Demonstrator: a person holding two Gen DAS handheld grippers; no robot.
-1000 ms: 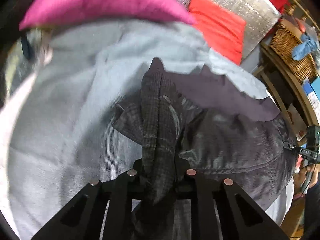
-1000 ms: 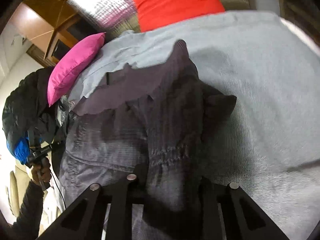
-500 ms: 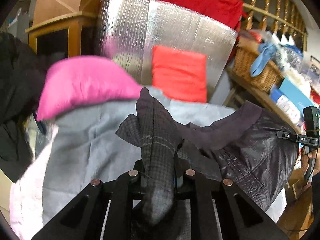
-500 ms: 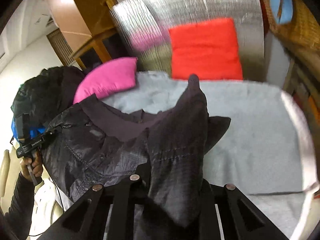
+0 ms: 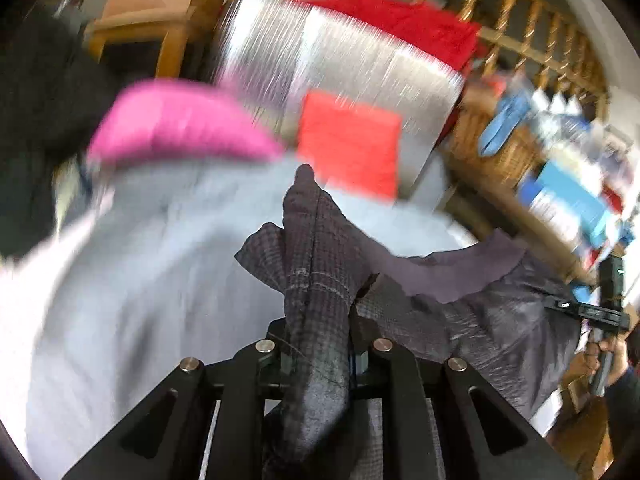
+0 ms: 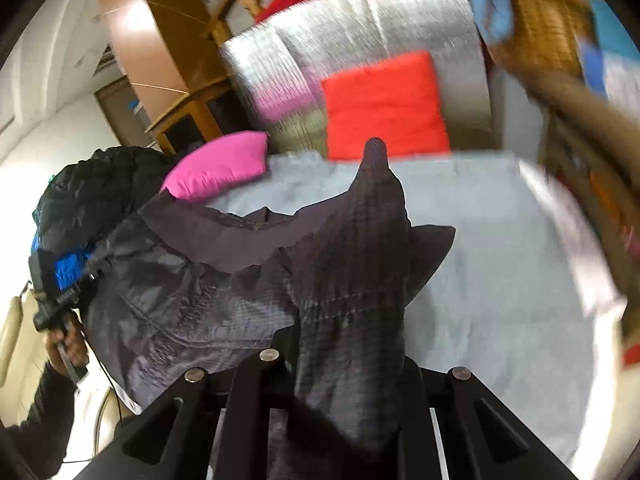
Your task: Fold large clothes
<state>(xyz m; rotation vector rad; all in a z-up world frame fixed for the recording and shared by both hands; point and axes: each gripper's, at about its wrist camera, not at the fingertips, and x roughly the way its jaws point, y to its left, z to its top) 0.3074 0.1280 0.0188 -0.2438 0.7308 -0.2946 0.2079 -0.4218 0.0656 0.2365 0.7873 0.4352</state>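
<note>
A dark grey, finely checked jacket (image 5: 480, 320) hangs stretched between my two grippers above the bed. In the left wrist view a bunched corner of it stands up between the fingers of my left gripper (image 5: 316, 356). The pads press on the cloth while the jaws are opening slightly. In the right wrist view my right gripper (image 6: 344, 360) is shut on the other corner of the jacket (image 6: 192, 280), whose purple-grey lining shows along the top edge. Each view shows the other gripper at its edge, held in a hand (image 6: 60, 336).
A light grey sheet covers the bed (image 6: 500, 240). A pink pillow (image 6: 220, 164) and a red pillow (image 6: 384, 100) lie at its head against a silver padded mat (image 5: 360, 64). A black puffy garment (image 6: 92, 184) lies left. A wicker basket (image 5: 508, 152) and wooden railing stand right.
Both grippers have risen and tilted up, lifting the jacket off the sheet. The pillows, the silver mat and the railing have come into view, and the jacket now hangs between the grippers.
</note>
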